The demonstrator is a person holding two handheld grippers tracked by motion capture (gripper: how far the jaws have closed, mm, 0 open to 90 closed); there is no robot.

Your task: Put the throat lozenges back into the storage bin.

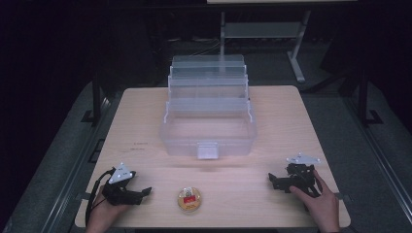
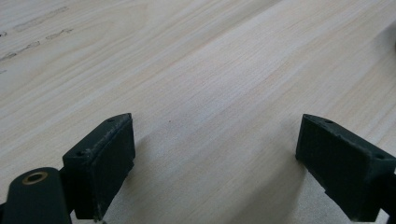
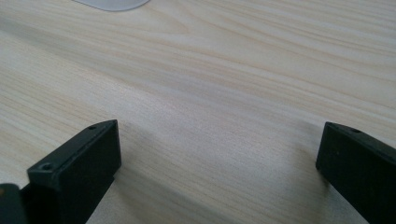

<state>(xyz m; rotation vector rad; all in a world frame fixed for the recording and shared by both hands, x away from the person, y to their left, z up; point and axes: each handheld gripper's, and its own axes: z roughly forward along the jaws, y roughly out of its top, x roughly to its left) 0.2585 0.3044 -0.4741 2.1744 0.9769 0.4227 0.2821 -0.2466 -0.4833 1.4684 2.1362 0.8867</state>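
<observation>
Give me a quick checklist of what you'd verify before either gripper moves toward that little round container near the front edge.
1. Left gripper open and holding nothing: ok, jaws stand wide apart in its own view.
2. Right gripper open and holding nothing: ok.
3. Round container free to reach, between the grippers: ok.
4. Clear tiered box opened up: ok, trays stepped back.
5. Table free of clutter along the path: ok.
6. Container's lid tight: cannot tell.
</observation>
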